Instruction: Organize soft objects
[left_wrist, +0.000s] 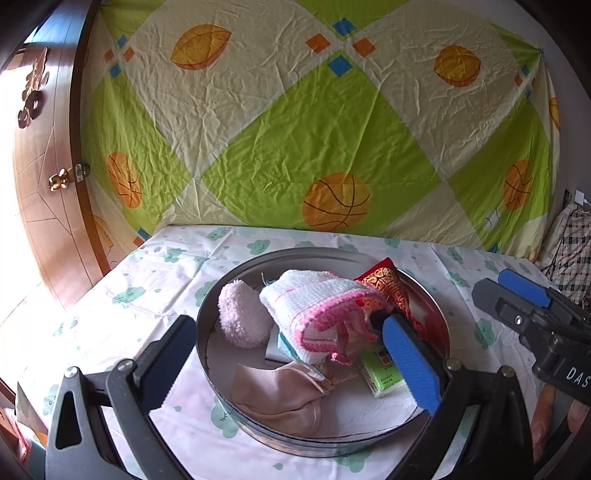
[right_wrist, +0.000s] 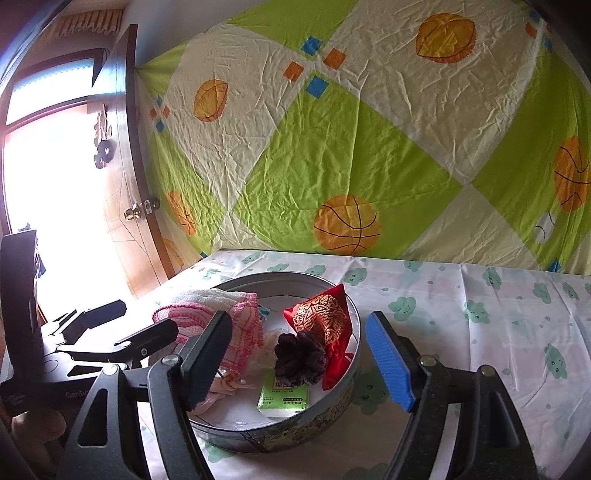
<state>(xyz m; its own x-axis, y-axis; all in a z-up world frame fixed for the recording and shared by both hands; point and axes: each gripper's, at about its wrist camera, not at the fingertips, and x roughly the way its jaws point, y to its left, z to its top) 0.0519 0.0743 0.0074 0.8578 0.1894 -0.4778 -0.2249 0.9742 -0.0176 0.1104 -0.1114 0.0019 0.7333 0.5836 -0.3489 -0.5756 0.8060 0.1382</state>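
Cloud-print tablecloth (right_wrist: 480, 314) under tin (left_wrist: 236, 417); patterned sheet (left_wrist: 295, 129) behind; both hand-held grippers wide.

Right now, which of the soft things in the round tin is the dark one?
The dark purple fuzzy scrunchie, lying against the red brocade pouch. The towel, fluffy ball and tissue pack are all pale or bright.

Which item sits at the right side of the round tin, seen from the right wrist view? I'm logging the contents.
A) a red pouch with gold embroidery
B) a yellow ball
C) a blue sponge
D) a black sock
A: the red pouch with gold embroidery leans against the right inner wall of the round tin.
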